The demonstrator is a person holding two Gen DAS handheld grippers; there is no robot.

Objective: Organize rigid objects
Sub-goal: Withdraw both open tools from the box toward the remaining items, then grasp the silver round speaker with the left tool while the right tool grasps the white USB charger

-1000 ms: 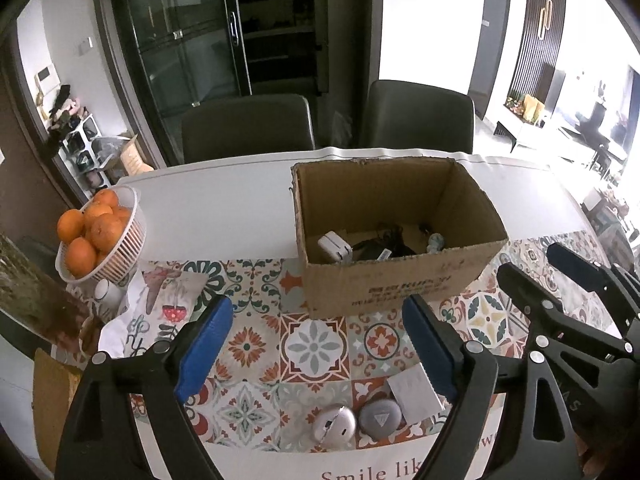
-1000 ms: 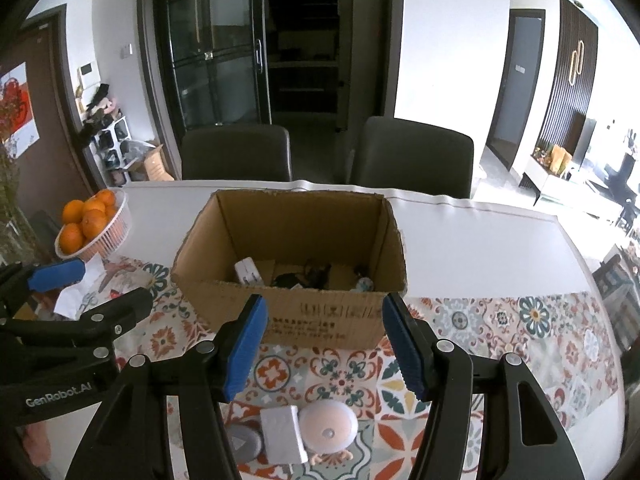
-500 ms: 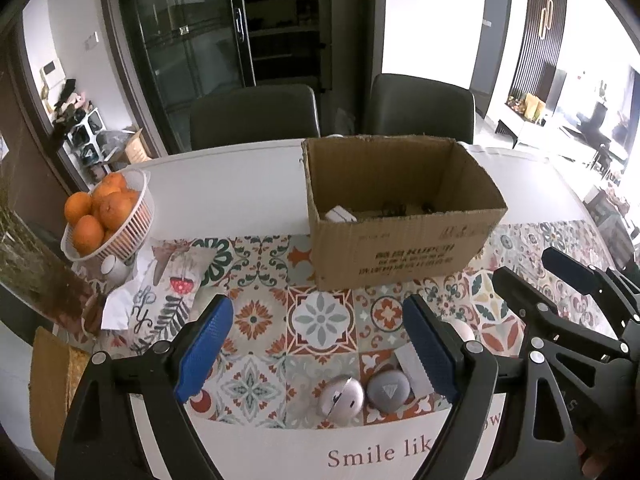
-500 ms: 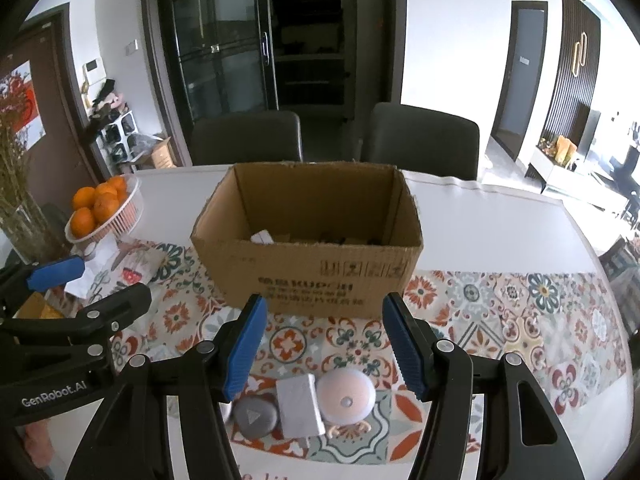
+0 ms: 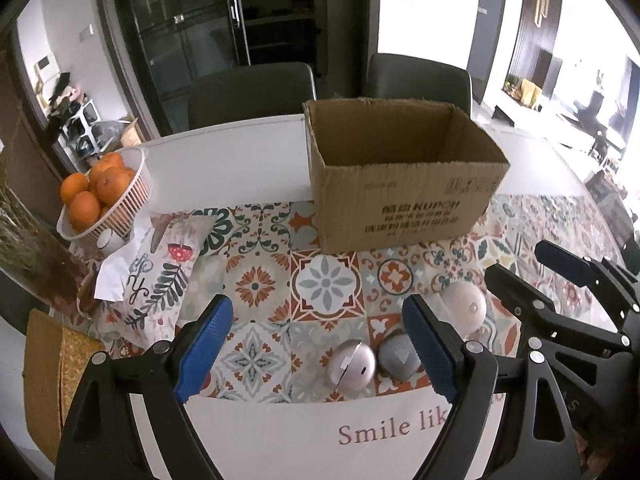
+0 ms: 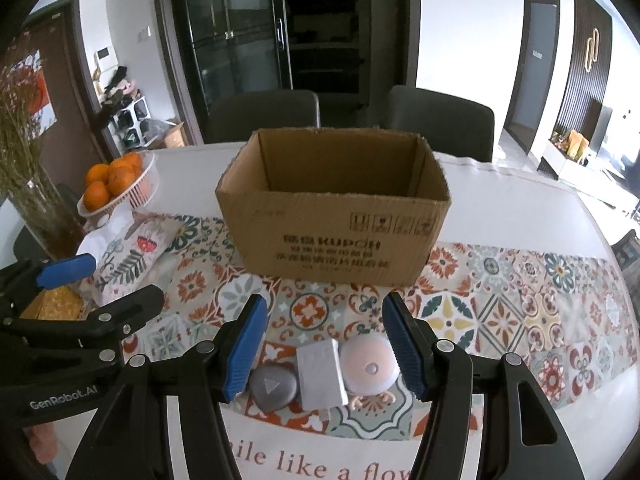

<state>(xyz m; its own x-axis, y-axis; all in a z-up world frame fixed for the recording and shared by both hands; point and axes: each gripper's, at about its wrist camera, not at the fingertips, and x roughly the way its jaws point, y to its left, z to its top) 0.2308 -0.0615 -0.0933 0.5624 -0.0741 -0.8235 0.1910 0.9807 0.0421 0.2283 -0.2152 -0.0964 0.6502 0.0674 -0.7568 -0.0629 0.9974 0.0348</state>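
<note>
The left tool (image 5: 316, 344) stands wide apart and holds nothing; its blue pads (image 5: 202, 350) hover above the patterned runner (image 5: 256, 284) on the bench (image 5: 240, 160). The right tool (image 6: 324, 344) is likewise spread wide and empty, positioned over a group of small items at the near edge of the runner.

From the right wrist view, three items lie in a row between the right tool's fingers: a grey rounded device with a triangle mark (image 6: 274, 386), a white rectangular charger block (image 6: 322, 374) lying flat, and a round pale dome light (image 6: 370, 366). The charger block touches the dome light and sits just beside the grey device. From the left wrist view, a silver round device (image 5: 352, 366) lies just left of the grey device.

An open cardboard box (image 6: 334, 216) stands upright behind these items, on the far edge of the runner. Its contents are hidden from both views.

At the left side of the bench, a white basket of oranges (image 5: 104, 196) rests beside a printed pouch (image 5: 164, 264).
</note>
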